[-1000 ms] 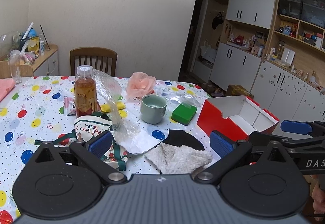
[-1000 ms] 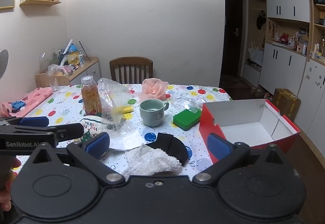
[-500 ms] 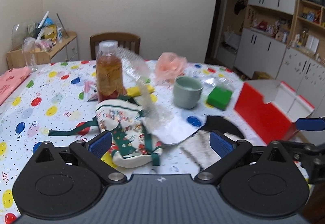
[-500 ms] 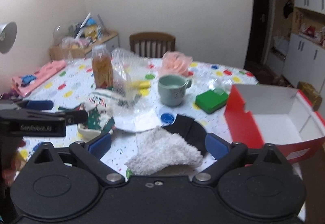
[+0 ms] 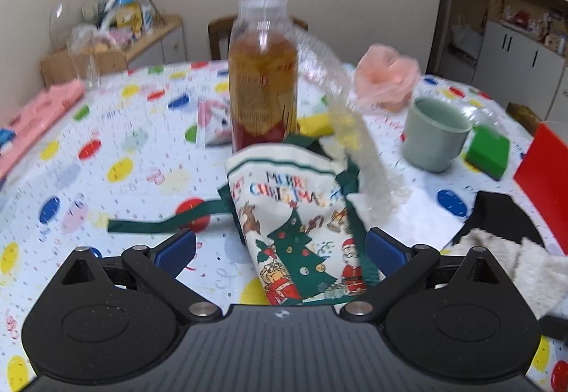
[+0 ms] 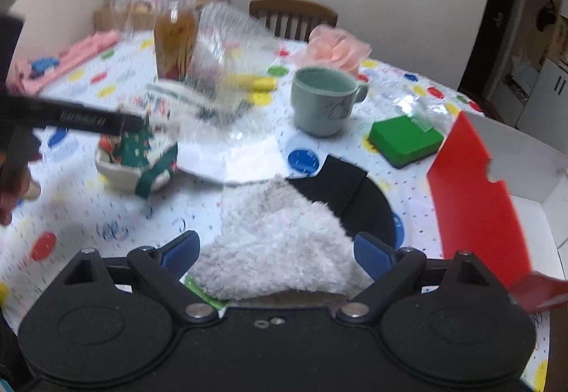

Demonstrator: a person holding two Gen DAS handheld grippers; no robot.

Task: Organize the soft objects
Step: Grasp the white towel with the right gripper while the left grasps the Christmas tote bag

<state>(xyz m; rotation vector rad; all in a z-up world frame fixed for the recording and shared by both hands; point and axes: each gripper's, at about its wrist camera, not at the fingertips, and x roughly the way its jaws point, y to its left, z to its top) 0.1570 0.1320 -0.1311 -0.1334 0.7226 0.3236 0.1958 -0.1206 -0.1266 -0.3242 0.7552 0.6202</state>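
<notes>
A white Christmas bag [image 5: 294, 225] with green ribbon lies on the dotted tablecloth, between the fingers of my open left gripper [image 5: 280, 250]; it also shows in the right wrist view [image 6: 135, 157]. A fluffy white cloth [image 6: 280, 246] lies partly over a black cloth [image 6: 348, 189], between the fingers of my open right gripper [image 6: 277, 253]; the white cloth also shows in the left wrist view [image 5: 525, 271]. A pink mesh puff [image 5: 387, 76] sits at the back. A red box [image 6: 472, 186] with a white inside stands open at the right.
A tea bottle [image 5: 262, 72], crumpled clear plastic [image 5: 355, 129], a green mug [image 6: 323, 101], a green sponge [image 6: 404, 140] and a yellow item [image 5: 316, 124] stand mid-table. Pink cloth [image 5: 39, 111] lies far left. A chair [image 6: 293, 14] stands behind the table.
Both grippers moved forward and down toward the table. The left one swung left onto the Christmas bag; the right one closed in on the white cloth. Both stay open.
</notes>
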